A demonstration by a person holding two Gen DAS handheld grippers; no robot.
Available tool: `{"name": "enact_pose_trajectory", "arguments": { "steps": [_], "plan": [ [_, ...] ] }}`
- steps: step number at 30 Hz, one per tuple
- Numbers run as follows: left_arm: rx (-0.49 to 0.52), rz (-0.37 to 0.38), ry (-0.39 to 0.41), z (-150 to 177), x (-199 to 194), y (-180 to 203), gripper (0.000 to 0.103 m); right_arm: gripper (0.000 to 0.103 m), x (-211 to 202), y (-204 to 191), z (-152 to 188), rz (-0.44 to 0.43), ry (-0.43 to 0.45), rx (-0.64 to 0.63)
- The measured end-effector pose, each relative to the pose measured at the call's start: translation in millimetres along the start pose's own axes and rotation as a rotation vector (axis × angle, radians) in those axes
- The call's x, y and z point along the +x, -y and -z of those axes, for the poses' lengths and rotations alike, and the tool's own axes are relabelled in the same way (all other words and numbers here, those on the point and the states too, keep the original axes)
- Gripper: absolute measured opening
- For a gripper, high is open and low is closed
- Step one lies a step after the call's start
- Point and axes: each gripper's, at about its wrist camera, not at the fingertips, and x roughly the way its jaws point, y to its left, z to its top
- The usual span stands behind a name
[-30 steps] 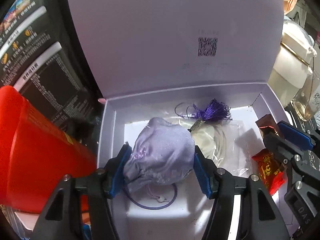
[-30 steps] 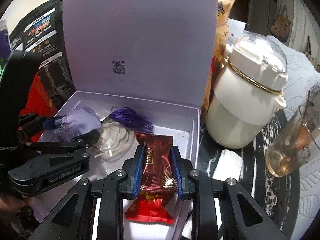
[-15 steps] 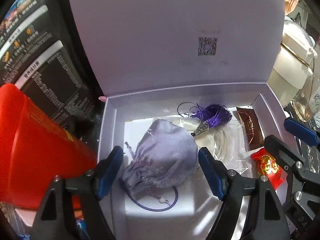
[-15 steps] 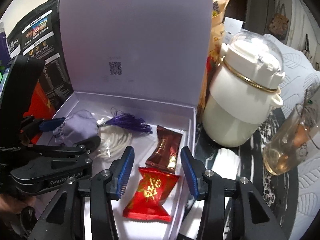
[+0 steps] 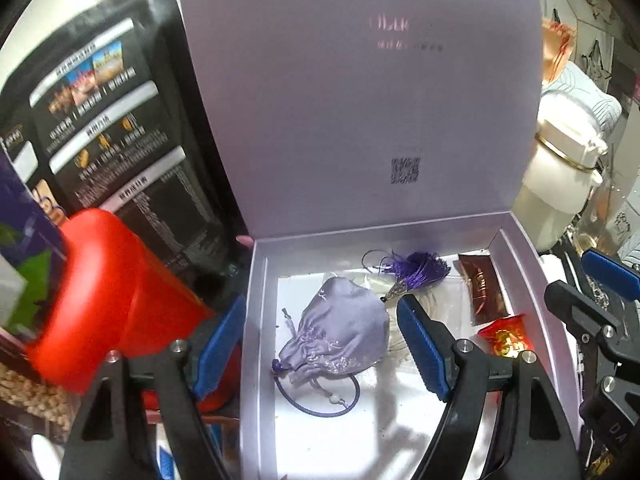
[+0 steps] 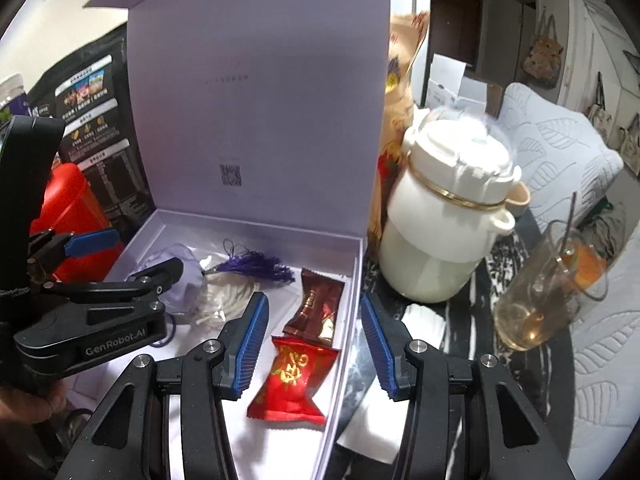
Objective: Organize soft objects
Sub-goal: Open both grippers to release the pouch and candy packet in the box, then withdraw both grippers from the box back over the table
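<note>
Both grippers hang over the open lavender box [image 5: 256, 320], and neither holds anything. The left gripper [image 5: 320, 344] has its jaws spread wide: one blue pad sits outside the box wall at nine o'clock of the lilac pouch [image 5: 340, 340], the other at three o'clock, neither touching. The right gripper [image 6: 312, 340] stands parted too, straddling the box's right wall, with the red candy [image 6: 294, 380] lying free between the pads. It looks as though the soft things have been set down in one place, lid propped upright to keep the tray reachable. The pouch is satin, gathered at the neck, its purple cord looped at six o'clock. At its one o'clock lies the purple tassel [image 5: 416, 270]; the brown candy [image 6: 316, 308] sits at the red candy's twelve.
</note>
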Motion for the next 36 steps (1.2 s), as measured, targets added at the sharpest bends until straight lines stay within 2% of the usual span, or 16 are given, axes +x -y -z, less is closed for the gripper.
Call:
{"name": "enact_pose_trajectory", "arguments": {
  "steps": [10, 16, 25, 27, 30, 34, 36],
  "plan": [
    [-0.002, -0.021, 0.086, 3.7, -65.2, -0.4, 0.078, 0.048, -47.4, -0.1, -8.1, 0.02, 0.068, 0.003],
    [-0.002, -0.016, 0.155, -3.8, -109.7, 5.9, 0.078, 0.048, -93.3, -1.2, -12.2, 0.031, 0.138, -0.005],
    [-0.003, 0.011, 0.26, 2.5, -176.7, 4.0, 0.078, 0.048, -156.3, -6.6, -12.1, 0.045, 0.235, -0.014],
    [0.0, 0.022, 0.278, 5.8, -190.1, 2.6, 0.083, 0.05, -169.4, -8.0, -11.6, 0.051, 0.253, -0.013],
    [-0.003, 0.019, 0.325, 11.7, -211.9, -1.2, 0.101, 0.061, -188.9, -10.5, -8.6, 0.054, 0.287, -0.008],
    [-0.01, 0.024, 0.365, 19.5, -235.8, -8.3, 0.102, 0.079, -209.2, -15.0, -3.5, 0.047, 0.32, 0.0],
    [-0.013, 0.028, 0.377, 23.5, -243.2, -11.3, 0.102, 0.081, -219.3, -17.2, -0.5, 0.051, 0.339, -0.001]
  ]
}}
